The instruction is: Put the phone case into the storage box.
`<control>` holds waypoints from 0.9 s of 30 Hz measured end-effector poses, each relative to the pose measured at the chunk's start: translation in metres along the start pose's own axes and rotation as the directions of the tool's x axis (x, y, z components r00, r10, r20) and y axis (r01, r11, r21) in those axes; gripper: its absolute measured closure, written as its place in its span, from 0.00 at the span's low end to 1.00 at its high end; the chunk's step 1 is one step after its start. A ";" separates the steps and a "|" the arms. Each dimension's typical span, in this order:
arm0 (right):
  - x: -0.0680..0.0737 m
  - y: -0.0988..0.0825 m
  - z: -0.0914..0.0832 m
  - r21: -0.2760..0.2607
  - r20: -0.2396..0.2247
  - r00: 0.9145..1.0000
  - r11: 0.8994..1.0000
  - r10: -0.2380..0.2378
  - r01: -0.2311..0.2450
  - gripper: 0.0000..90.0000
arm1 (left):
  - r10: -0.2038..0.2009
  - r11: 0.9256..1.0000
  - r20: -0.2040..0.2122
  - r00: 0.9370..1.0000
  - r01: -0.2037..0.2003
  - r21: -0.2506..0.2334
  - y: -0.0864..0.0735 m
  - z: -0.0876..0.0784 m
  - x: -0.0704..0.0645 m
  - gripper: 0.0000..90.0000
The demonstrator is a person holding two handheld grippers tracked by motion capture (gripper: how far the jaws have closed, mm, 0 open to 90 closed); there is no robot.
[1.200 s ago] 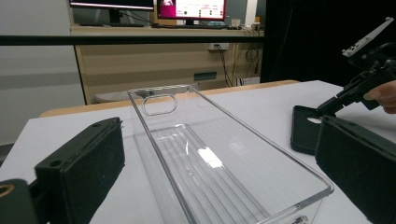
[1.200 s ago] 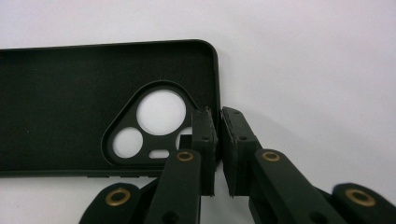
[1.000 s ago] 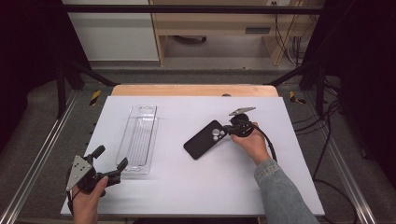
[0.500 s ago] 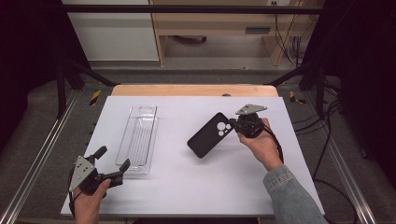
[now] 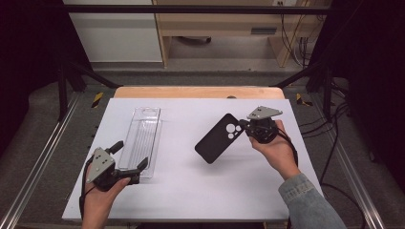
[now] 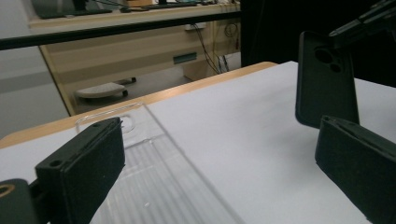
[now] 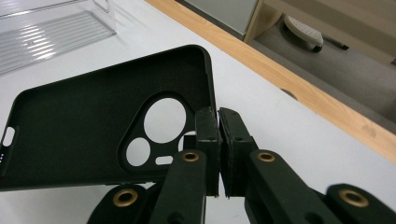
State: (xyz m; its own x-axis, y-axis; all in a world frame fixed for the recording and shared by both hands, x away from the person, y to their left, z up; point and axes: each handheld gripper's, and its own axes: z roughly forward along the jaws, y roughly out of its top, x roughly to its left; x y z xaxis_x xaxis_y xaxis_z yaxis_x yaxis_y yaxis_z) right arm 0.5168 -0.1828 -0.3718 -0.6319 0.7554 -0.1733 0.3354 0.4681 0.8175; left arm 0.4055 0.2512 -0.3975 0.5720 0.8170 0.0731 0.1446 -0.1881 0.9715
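Black left gripper [image 5: 125, 161] at the near left of the white surface [image 5: 191, 191], held in a hand [image 5: 98, 200], jaws standing wide apart with nothing between them. Seen in the left gripper view as two black pads [image 6: 81, 168] far from each other, bare white surface in the gap.

Just right of it and reaching toward the far side, a clear plastic tray [image 5: 142, 138], long and narrow, lying flat on the surface, ribbed on its floor. Near end of the tray between the left gripper's two jaws, not touched as far as can be seen.

Further right, past the middle, a black phone case [image 5: 218, 138], lifted off the surface and tilted, its shadow below on the white sheet. Camera cut-outs at its far right corner, hollow inner side turned to the right gripper view [image 7: 93, 135].

At the right, the right gripper [image 5: 244, 126] in the other hand [image 5: 274, 150], a denim sleeve [image 5: 310, 205] behind it. Jaws closed tight on the edge of the phone case beside the camera cut-outs, pads pressed together on the thin wall. Wooden edge [image 5: 196, 92] of the surface along the far side.
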 end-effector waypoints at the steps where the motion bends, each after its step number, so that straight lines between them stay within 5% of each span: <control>1: 0.001 0.002 -0.001 0.001 -0.001 1.000 1.000 -0.012 0.012 0.98 | 0.010 1.000 0.012 1.000 -0.010 0.013 0.004 0.004 -0.001 0.01; 9: 0.004 0.011 -0.006 0.018 0.007 0.998 0.998 -0.060 0.060 0.98 | 0.041 0.995 0.094 0.995 -0.050 0.086 0.018 0.035 -0.016 0.01; 27: 0.021 0.028 -0.013 0.028 -0.005 0.992 0.991 -0.127 0.128 0.98 | 0.114 0.982 0.167 0.979 -0.137 0.129 0.048 0.074 -0.042 0.01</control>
State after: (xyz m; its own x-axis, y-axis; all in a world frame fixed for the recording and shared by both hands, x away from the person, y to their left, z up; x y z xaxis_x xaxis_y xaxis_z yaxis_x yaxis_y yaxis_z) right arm 0.5037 -0.1603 -0.3452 -0.6730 0.6873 -0.2733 0.2713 0.5731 0.7733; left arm 0.4487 0.1676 -0.3705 0.7119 0.6872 0.1449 0.1680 -0.3670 0.9149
